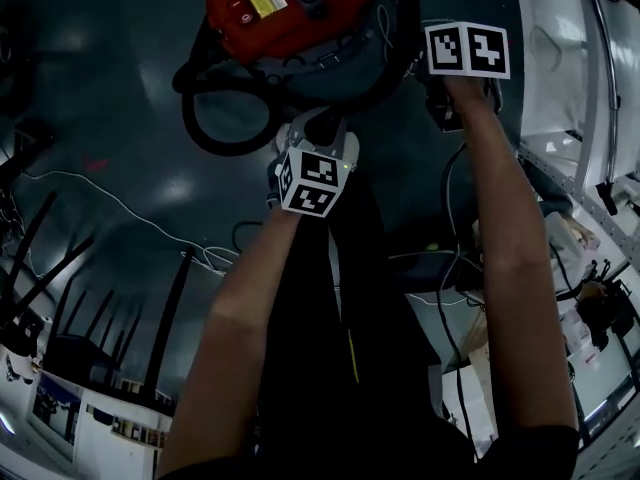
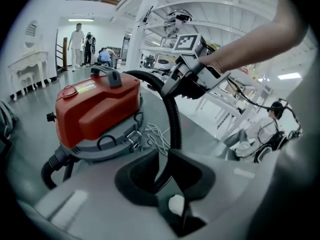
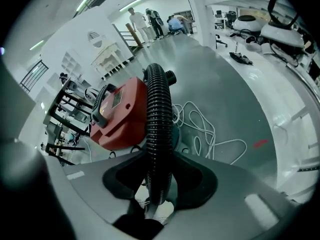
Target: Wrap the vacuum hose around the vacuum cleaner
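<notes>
Head view, left gripper and right gripper jaws clamped on hose, vacuum cleaner close ahead, floor leftward.

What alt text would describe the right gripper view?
The right gripper clamps a black ribbed hose, which rises toward a red vacuum cleaner on a glossy grey floor. A white cord lies looped beside it; people stand far behind.

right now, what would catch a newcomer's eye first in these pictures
The red vacuum cleaner stands out on the dark floor at the top of the head view. Its black ribbed hose runs up through the tongs of the right gripper, which clamp it, and a white cord lies looped beside the vacuum.
</notes>
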